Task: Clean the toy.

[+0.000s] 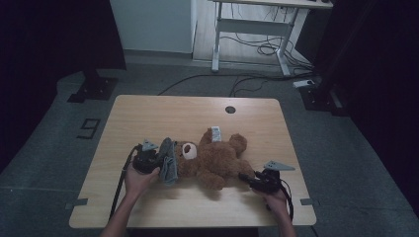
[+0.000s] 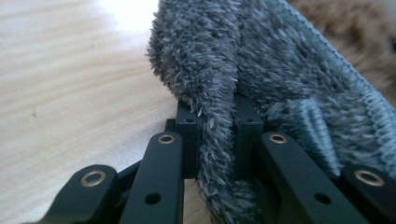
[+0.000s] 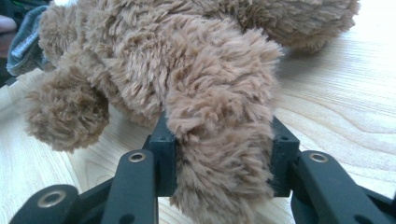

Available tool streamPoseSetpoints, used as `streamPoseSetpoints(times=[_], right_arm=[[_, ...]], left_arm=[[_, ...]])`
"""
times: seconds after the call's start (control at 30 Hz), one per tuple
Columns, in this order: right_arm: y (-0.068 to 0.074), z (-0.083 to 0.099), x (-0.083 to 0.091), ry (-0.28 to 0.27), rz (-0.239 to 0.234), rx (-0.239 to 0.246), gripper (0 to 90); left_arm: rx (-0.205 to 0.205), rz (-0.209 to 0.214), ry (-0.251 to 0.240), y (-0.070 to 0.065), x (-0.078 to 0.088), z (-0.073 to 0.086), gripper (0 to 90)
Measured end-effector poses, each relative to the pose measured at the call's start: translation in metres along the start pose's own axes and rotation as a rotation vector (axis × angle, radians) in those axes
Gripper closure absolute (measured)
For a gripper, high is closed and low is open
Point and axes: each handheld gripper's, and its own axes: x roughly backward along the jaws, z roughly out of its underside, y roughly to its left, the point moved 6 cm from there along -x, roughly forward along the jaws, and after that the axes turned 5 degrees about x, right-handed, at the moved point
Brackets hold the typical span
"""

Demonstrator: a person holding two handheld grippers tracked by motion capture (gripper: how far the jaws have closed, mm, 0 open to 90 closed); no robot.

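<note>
A brown teddy bear [image 1: 217,158] lies across the middle of the wooden table [image 1: 163,111], head toward the left. My left gripper [image 1: 159,162] is shut on a grey fluffy cloth [image 1: 168,160], held right beside the bear's head. In the left gripper view the cloth [image 2: 261,60] is pinched between the two jaws, with brown fur [image 2: 359,28] behind it. My right gripper [image 1: 243,176] is shut on one of the bear's limbs [image 3: 219,140] at the bear's right end. In the right gripper view the bear's body [image 3: 154,51] stretches away and a bit of grey cloth [image 3: 25,39] shows far left.
A round cable hole [image 1: 230,109] sits near the table's far edge. Beyond the table stands a white desk frame [image 1: 247,29] with cables [image 1: 267,49] on the grey floor. A dark stand base [image 1: 93,89] rests on the floor at far left.
</note>
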Motion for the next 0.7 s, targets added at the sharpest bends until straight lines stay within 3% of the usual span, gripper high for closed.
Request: streamPoseSetpoints(times=[0.1,0.2,0.33,0.47,0.7], right_arm=[[0.001,0.001,-0.003,0.009,0.0,0.0,57.4],[0.001,0.002,-0.003,0.018,-0.001,0.004,57.4],[0.001,0.001,-0.004,0.018,-0.001,0.004,57.4],[0.001,0.002,-0.005,0.019,0.004,0.002,57.6],[-0.004,0.0,-0.013,0.035,0.037,-0.002,58.1]], left_arm=[[-0.008,-0.017,0.047,0.004,-0.008,0.009,76.7],[0.032,0.016,0.09,0.009,-0.018,0.022,76.6],[0.071,0.054,0.074,0.011,-0.018,0.023,76.5],[0.071,0.053,0.02,0.01,-0.005,0.003,76.5],[0.048,0.051,-0.007,0.004,-0.001,-0.028,76.6]])
